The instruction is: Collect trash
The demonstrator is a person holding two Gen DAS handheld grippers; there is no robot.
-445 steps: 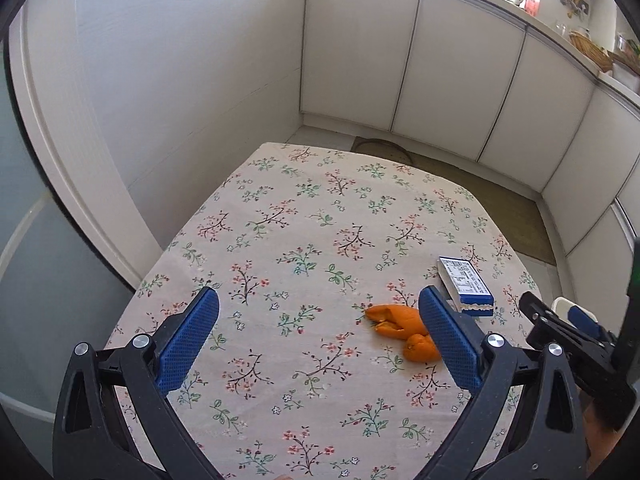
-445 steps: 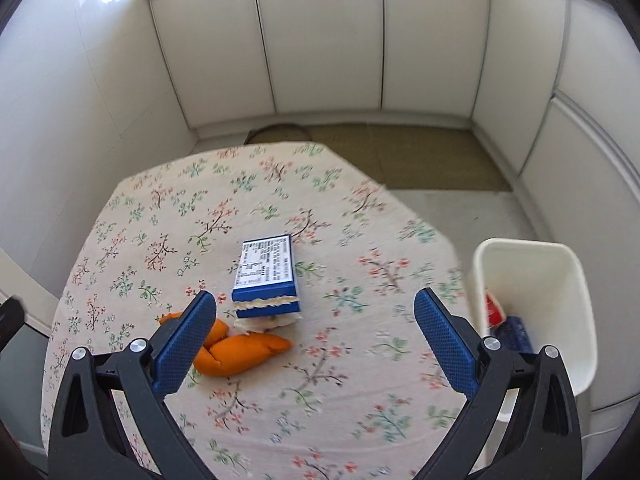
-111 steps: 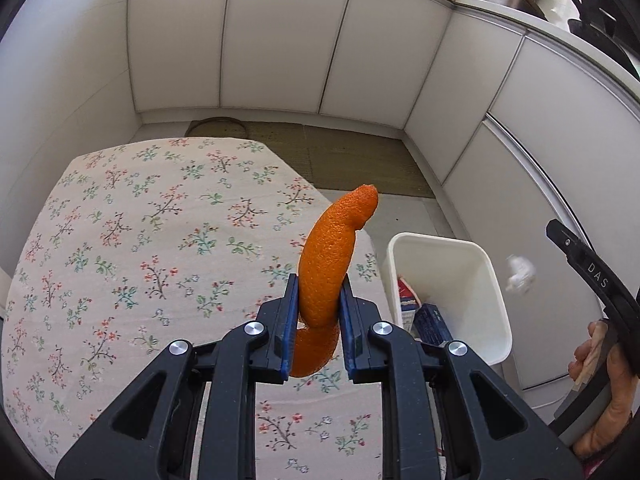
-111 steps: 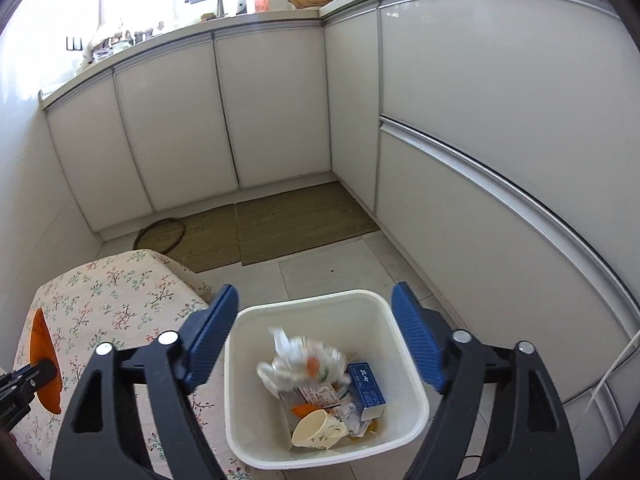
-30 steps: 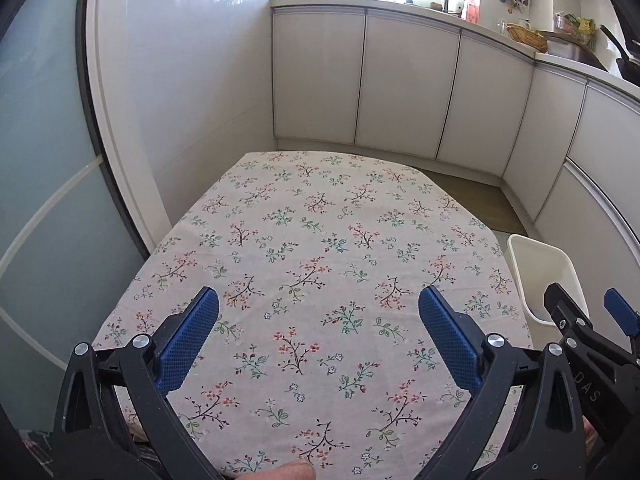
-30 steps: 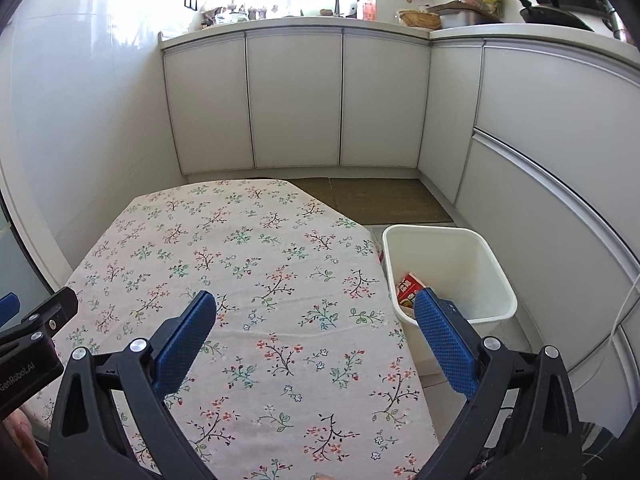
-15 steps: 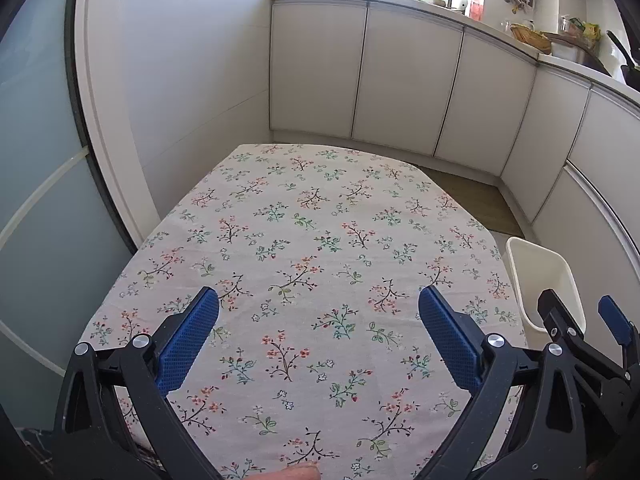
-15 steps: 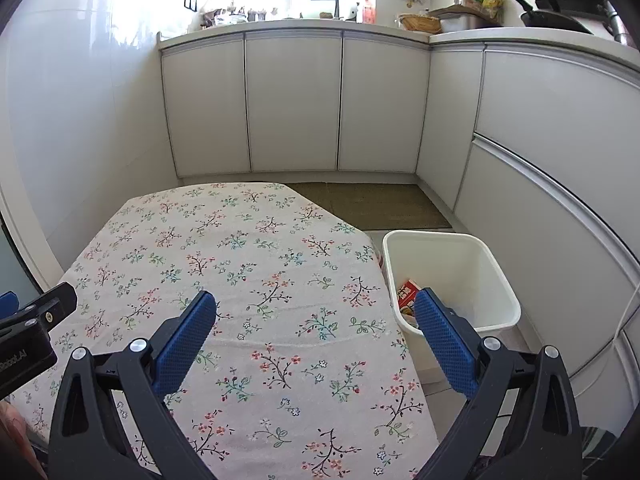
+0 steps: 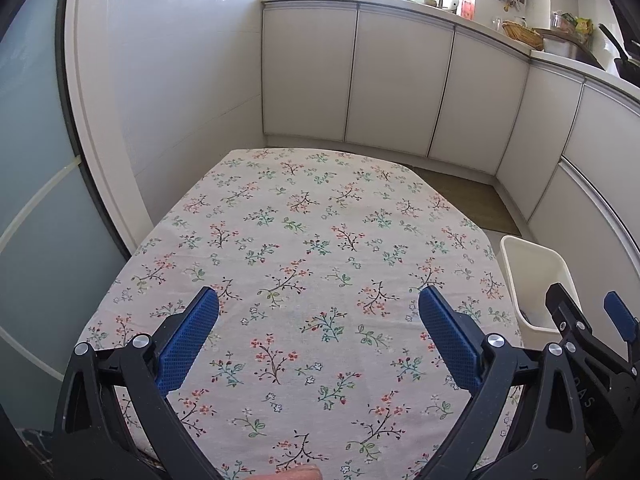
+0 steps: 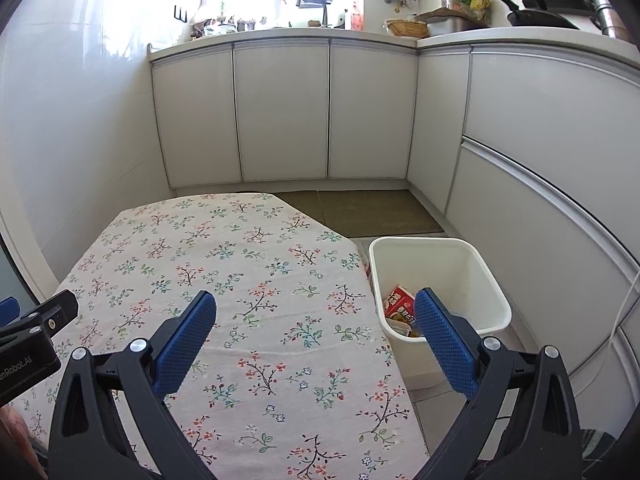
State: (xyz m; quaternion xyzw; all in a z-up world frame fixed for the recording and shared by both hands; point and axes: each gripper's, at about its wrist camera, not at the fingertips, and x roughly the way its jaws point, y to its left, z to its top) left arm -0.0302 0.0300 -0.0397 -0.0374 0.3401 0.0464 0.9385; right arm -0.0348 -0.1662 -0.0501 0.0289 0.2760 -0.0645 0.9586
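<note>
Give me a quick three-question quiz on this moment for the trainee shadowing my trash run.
1. True or false: the left claw is shut on a piece of trash.
2. Where does the white plastic rectangular bin stand? A) on the floral tablecloth B) on the floor beside the table C) on the counter
3. Fill in: the red printed carton lies inside the ____.

Key: 1 false, both the left and right claw are open and empty. 2 B. 3 bin; no trash shows on the floral tablecloth.
</note>
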